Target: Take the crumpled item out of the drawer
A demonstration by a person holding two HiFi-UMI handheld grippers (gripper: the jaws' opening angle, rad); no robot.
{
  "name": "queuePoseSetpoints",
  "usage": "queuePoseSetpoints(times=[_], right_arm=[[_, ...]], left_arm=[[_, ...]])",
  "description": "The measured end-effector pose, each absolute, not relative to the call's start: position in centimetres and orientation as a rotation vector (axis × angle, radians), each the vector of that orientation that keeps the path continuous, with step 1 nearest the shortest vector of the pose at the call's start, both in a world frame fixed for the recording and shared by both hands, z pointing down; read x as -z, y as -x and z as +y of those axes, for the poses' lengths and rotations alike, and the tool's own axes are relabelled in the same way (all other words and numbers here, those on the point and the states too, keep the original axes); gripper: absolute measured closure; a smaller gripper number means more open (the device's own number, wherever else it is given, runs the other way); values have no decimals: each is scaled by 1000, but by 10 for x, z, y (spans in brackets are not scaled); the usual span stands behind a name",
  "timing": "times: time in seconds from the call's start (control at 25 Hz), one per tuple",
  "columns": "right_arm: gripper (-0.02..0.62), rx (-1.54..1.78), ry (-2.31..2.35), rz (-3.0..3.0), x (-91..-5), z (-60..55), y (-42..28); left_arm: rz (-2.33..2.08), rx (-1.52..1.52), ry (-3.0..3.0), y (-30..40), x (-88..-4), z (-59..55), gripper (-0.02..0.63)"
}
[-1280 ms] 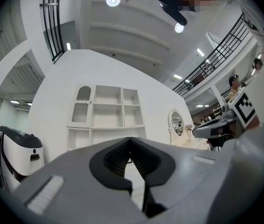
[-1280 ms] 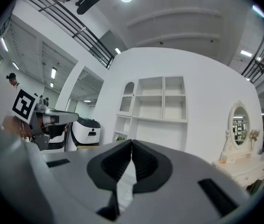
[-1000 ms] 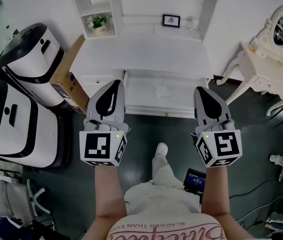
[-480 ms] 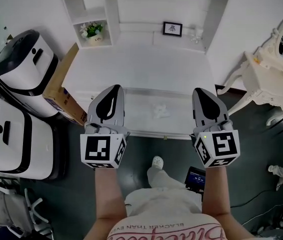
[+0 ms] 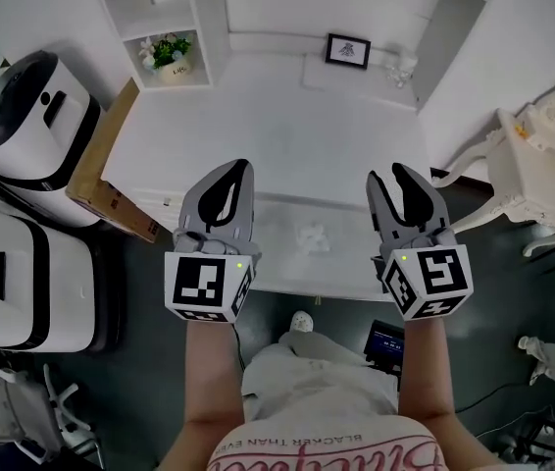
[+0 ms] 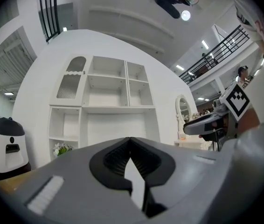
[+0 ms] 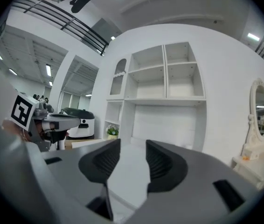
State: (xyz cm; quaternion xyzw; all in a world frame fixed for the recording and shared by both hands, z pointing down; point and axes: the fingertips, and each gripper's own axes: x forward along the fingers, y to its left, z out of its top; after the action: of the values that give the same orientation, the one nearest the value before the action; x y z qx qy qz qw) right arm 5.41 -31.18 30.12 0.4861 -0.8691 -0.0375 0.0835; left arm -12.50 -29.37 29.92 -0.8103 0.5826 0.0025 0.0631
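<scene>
A small crumpled white item (image 5: 312, 235) lies in the open white drawer (image 5: 279, 266) under the desk's front edge. In the head view it sits between my two grippers, both held above the drawer's ends and touching nothing. My left gripper (image 5: 237, 167) is shut, its tips meeting (image 6: 130, 139) with nothing in them. My right gripper (image 5: 402, 173) has its jaws opening; a narrow gap (image 7: 133, 147) shows between the ribbed pads and nothing is in it. Both gripper views look level at the shelving, so neither shows the item.
Behind the drawer runs the white desk top (image 5: 258, 130), with a potted plant (image 5: 166, 53) in a shelf cubby and a small picture frame (image 5: 347, 50). At the left stand a cardboard box (image 5: 99, 173) and white-and-black machines (image 5: 23, 130). At the right stands a white dressing table (image 5: 542, 170).
The person has stepped closer to the desk, so both grippers now hang over the drawer's ends. The right gripper's jaws have parted from shut. The left stays shut.
</scene>
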Motion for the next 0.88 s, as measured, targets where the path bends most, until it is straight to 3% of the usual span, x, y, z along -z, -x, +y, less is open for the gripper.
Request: queuePoseSetpoints(times=[0.12, 0.24, 0.56, 0.88], right_arm=[[338, 87, -1425, -2583, -312, -325, -51], [268, 52, -1435, -2560, -318, -334, -50], [259, -36, -1478, -2493, -336, -346, -47], [259, -238, -1457, -2393, -408, -352, -54]], left_arm=[[1741, 3, 2472, 121, -303, -307, 600], [1738, -6, 2498, 123, -304, -316, 600], [1708, 17, 2582, 132, -313, -338, 600], [1699, 91, 2684, 127, -354, -350, 600]])
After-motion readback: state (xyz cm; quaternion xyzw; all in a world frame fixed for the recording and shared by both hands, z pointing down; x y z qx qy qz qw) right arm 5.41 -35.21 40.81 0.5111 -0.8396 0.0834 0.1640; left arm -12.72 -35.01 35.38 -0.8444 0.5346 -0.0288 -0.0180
